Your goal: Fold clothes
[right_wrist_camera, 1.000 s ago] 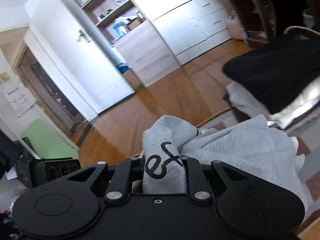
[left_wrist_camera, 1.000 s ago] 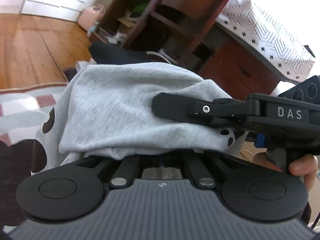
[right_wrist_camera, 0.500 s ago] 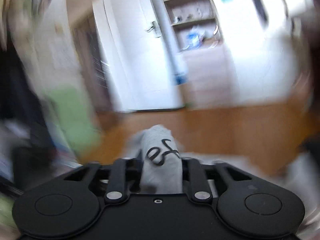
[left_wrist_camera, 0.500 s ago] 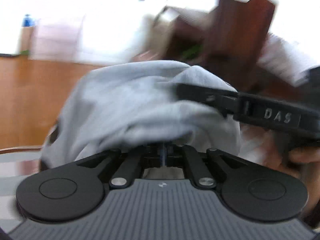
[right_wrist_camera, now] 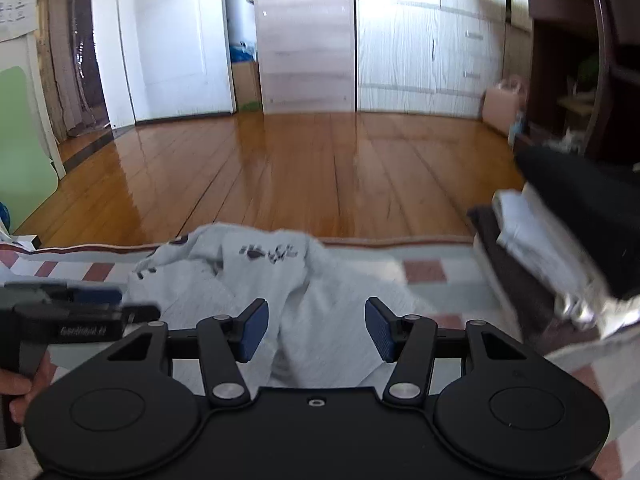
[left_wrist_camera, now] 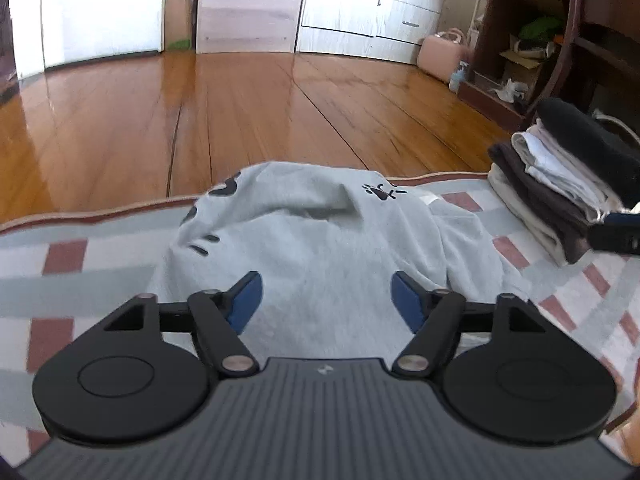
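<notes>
A rumpled light-grey sweatshirt with black paw prints (left_wrist_camera: 320, 240) lies in a loose heap on the checked grey, white and red rug (left_wrist_camera: 60, 256), near its far edge by the wooden floor (left_wrist_camera: 240, 112), and a stack of folded clothes (left_wrist_camera: 560, 184) sits to its right. The left hand-held gripper (left_wrist_camera: 326, 300) tilts down over the cloth, jaws opening, blue pads clear of the fabric. The right hand-held gripper (right_wrist_camera: 316, 328) angles down beside it, jaws spread, nothing pinched between them
</notes>
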